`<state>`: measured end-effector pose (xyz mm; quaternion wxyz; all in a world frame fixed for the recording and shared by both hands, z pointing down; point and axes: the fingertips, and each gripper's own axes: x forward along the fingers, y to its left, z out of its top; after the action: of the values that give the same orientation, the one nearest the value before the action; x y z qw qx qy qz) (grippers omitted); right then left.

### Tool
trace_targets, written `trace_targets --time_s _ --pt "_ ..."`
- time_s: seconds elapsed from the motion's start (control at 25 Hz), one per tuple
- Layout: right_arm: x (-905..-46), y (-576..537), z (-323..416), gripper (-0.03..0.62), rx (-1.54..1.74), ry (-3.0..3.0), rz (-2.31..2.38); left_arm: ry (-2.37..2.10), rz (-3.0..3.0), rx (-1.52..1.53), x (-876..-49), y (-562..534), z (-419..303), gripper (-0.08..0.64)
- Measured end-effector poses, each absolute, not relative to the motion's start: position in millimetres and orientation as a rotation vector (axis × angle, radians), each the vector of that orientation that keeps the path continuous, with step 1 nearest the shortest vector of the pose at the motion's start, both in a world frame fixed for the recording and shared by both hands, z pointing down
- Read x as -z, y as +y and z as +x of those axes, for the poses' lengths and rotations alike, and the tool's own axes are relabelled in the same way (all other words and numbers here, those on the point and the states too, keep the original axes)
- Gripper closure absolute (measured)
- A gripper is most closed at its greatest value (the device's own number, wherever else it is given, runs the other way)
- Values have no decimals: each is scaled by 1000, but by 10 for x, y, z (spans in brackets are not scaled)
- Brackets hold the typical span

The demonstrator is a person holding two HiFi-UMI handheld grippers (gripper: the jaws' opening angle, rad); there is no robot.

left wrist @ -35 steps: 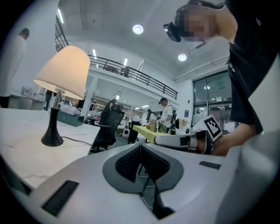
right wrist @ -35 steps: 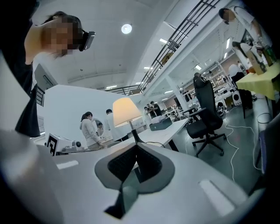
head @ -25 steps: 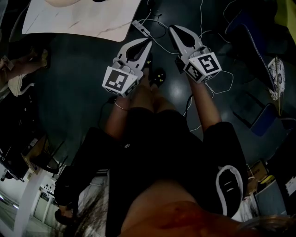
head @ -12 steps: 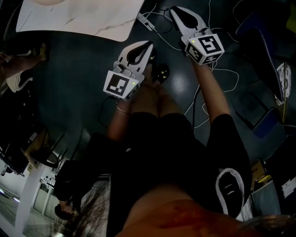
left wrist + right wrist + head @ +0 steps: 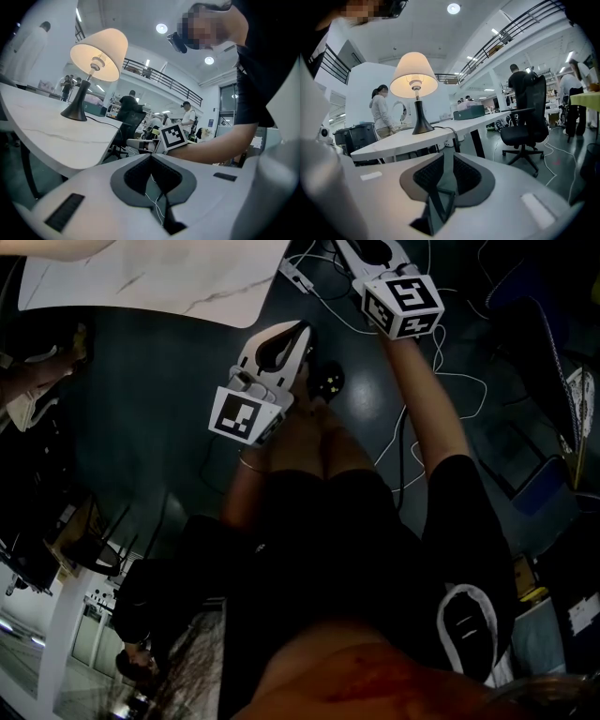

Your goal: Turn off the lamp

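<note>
**Near the counter: grippers empty, lamp lit**

Mid-frame in the head view, the left gripper [image 5: 300, 329] has its fingers [image 5: 136, 174] pressed together on nothing. At the top edge, the right gripper [image 5: 446, 159] has just been opening. Its fingers [image 5: 427, 177] stand slightly apart, empty. Beyond, upper left in both gripper views, the lit lamp with cream cone shade and dark flared base [image 5: 414, 93] stands on the white marble-veined counter [image 5: 408, 143].

Black short-sleeved top [image 5: 375, 549], thin bracelet [image 5: 246, 464] at left wrist, left gripper [image 5: 151, 159] and right gripper [image 5: 444, 158] in white moulded shells, dark grey ribbed pads [image 5: 137, 174], left marker cube [image 5: 242, 415] and right marker cube [image 5: 403, 304], white with black square codes.
</note>
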<state>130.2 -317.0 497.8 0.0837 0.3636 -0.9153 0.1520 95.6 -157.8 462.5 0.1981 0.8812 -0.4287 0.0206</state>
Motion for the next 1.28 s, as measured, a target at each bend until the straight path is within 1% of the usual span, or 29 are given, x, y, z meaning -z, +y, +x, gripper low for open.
trace_targets --time_s 0.2,0.52,0.56,0.6,0.68,0.84,1.04,1.28 --pt "-5117 -3339 1219 518 -444 -2698 1066 -1233 2465 -2 -4565 -1713 910 554" --pt "-5439 -3609 1156 515 -440 -2616 1044 -1165 2495 -27 -4640 -1726 1039 553" --pt "-5455 -3619 1149 527 -439 -2612 1035 -1161 2493 -28 -4651 -1728 1054 554" --pt "-5459 -3616 1142 571 -437 -2610 1021 -1160 2490 -31 -4658 -1733 1068 554" --pt "-5435 -3586 1140 578 -424 -2614 995 -1160 2485 -35 -4662 -1749 1087 552" --pt "-5332 -3458 1164 580 -440 -2665 958 -1146 2497 -55 -4675 -1749 1098 553" --pt "-5108 -3287 1180 581 -540 -2756 900 -1173 2509 -79 -4706 -1758 1069 552" --pt "-4697 -3097 1149 583 -610 -2863 787 -1171 2559 -182 -4766 -1724 1082 552"
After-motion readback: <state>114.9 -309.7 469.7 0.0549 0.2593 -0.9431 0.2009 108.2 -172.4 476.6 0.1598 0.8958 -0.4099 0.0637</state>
